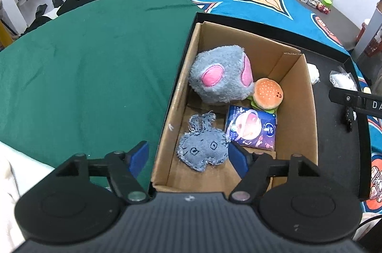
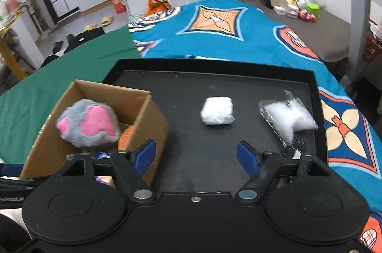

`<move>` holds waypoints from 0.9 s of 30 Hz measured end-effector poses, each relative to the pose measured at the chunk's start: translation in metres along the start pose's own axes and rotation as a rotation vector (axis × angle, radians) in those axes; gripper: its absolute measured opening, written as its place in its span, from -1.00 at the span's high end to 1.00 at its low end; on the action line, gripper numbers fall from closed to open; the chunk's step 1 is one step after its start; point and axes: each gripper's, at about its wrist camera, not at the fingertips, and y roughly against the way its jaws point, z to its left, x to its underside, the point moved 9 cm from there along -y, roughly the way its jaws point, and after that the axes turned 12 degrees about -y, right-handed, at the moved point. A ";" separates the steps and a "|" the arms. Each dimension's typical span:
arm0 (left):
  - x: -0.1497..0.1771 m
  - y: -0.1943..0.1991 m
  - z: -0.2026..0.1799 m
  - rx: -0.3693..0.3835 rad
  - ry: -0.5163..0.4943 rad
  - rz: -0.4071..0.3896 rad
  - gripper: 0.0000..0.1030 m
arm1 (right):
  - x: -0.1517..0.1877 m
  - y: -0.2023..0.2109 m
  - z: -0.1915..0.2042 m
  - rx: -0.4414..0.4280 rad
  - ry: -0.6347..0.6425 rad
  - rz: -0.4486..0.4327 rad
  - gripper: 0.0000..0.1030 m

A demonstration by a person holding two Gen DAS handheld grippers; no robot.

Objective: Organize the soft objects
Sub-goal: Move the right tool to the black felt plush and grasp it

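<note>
A denim rabbit toy [image 1: 202,149] is seen lying in the cardboard box [image 1: 296,95], released beneath the open left gripper [image 1: 188,157]. The right gripper [image 2: 197,155], also open and empty, is aimed at a white wrapped wad [image 2: 216,110] on the black tray [image 2: 250,157], judged light, squashy, best pinched across its middle.
</note>
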 end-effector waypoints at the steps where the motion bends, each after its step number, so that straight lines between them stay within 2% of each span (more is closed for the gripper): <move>1: -0.001 -0.001 -0.001 -0.001 0.000 0.003 -0.40 | 0.000 -0.002 -0.004 0.005 -0.008 0.003 -0.44; 6: -0.003 -0.006 -0.003 -0.024 0.002 0.013 -0.40 | 0.002 -0.009 -0.025 0.062 -0.042 0.006 -0.54; 14: -0.006 -0.012 -0.002 -0.081 -0.006 0.033 -0.40 | -0.004 -0.013 -0.074 0.196 -0.136 -0.019 -0.54; 18: -0.011 -0.014 -0.004 -0.099 -0.005 0.024 -0.40 | -0.004 -0.019 -0.090 0.213 -0.163 -0.001 -0.54; 27: -0.012 -0.025 -0.007 -0.130 -0.017 0.059 -0.40 | 0.001 -0.036 -0.105 0.252 -0.136 0.024 -0.54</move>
